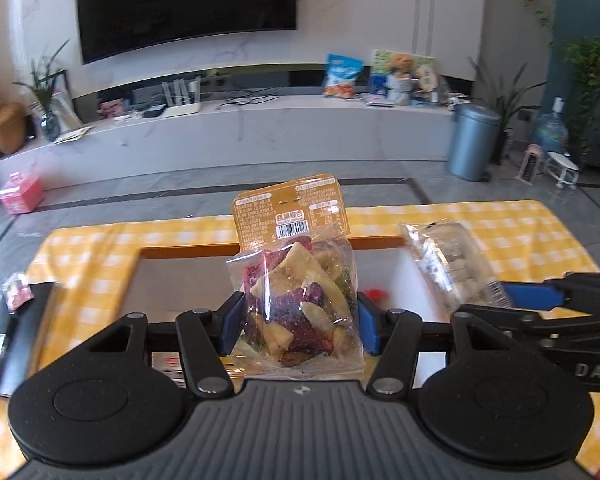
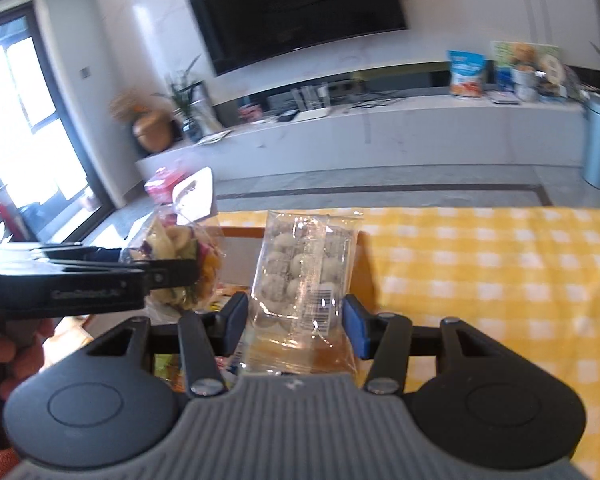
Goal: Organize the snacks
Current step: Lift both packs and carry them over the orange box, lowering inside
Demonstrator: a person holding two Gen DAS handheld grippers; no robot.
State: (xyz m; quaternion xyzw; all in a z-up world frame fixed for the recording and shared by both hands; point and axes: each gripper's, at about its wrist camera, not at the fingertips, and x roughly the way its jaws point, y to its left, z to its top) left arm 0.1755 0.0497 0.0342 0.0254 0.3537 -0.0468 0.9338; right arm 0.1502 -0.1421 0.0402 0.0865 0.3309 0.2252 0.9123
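The left tool is clamped on a clear bag of mixed dried fruit chips, held upright above a white box on the yellow-checked desk. The right tool is clamped on a clear packet of round white sweets, just beside it.

Hidden and blurred parts

The veggie-chip bag hid the box's floor; its label print was too blurred to read.
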